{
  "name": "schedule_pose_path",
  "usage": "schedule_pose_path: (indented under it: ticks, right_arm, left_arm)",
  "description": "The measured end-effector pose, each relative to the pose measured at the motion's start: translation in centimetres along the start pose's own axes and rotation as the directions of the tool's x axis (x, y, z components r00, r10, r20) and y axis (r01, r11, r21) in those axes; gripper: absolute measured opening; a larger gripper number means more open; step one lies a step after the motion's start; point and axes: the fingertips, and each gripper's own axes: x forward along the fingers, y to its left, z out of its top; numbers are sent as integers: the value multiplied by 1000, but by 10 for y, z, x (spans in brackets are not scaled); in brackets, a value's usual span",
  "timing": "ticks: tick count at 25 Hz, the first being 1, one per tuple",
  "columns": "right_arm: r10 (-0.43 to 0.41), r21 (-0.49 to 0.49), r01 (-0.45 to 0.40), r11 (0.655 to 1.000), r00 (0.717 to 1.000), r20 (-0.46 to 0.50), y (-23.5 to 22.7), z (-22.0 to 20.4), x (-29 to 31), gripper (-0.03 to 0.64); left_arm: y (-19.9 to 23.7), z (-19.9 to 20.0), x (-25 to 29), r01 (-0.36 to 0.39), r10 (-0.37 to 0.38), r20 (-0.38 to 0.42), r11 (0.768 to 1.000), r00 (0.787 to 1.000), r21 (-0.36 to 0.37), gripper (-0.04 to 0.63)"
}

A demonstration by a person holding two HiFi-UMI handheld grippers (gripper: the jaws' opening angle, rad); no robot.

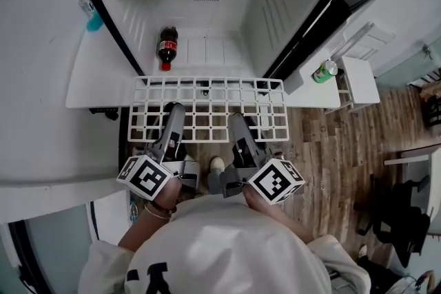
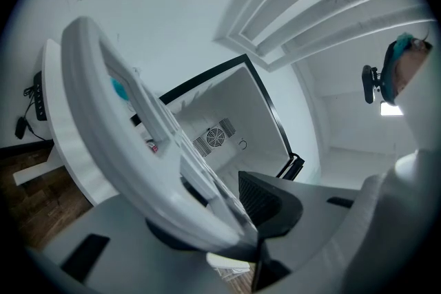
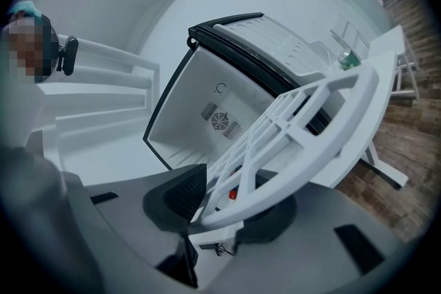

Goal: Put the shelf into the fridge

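Head view shows shelf (image 1: 207,107) edge at fridge (image 1: 275,10) mouth, bottle (image 1: 167,47) inside left.

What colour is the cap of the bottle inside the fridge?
Red. The cap shows best in the head view.

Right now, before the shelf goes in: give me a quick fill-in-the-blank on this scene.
The shelf, clamped by the left hand-held gripper and the right hand-held gripper, is coloured ____.
The bottle inside the fridge has a ____ label.
In the head view, the green can sits to the fridge's ____.
Missing words: white; red; right.
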Motion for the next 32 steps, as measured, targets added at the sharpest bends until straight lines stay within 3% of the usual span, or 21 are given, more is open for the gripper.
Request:
schedule_pose_path:
  ticks: [32]
  right_arm:
    - [66,-8,-67,998,995,-75,-18,20,73,133]
  left_arm:
    - [32,21,60,-60,61,64,998,996,-15,126]
